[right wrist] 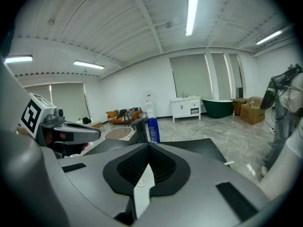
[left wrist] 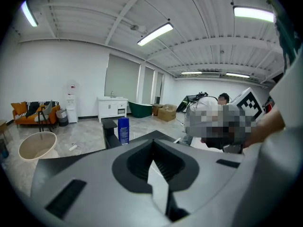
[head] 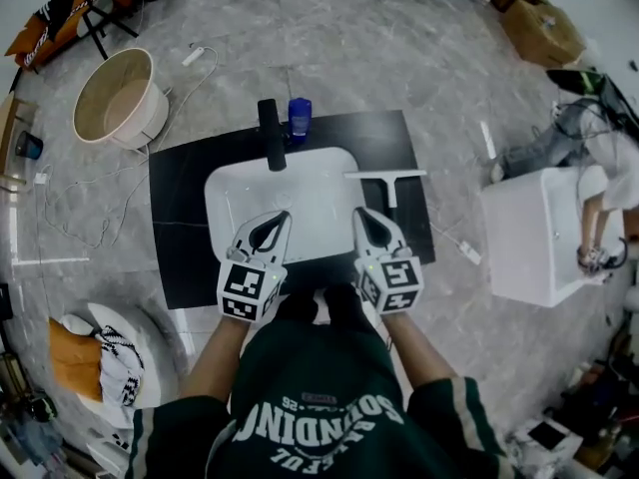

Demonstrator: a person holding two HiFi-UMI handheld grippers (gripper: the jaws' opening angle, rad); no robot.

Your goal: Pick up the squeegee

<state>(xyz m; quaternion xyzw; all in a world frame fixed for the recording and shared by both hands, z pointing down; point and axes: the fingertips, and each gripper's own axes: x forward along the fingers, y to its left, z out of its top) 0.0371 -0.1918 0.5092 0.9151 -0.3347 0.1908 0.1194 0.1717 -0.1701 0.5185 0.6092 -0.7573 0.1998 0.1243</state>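
A white T-shaped squeegee [head: 387, 179] lies on the black countertop [head: 180, 218], at the far right corner of the white sink basin [head: 232, 190]. Its handle points toward me. My left gripper [head: 268, 230] hovers over the near left part of the basin, jaws together and empty. My right gripper [head: 369, 226] hangs over the near right part, short of the squeegee, also shut on nothing. In the left gripper view the left gripper [left wrist: 152, 161] has its tips meeting, and in the right gripper view the right gripper [right wrist: 147, 163] does too.
A black faucet [head: 271, 133] and a blue bottle [head: 300, 116] stand behind the basin. On the floor are a beige round tub [head: 118, 96] at far left, a white cabinet [head: 539, 233] at right with a person beside it, cardboard boxes [head: 539, 23] and loose cables.
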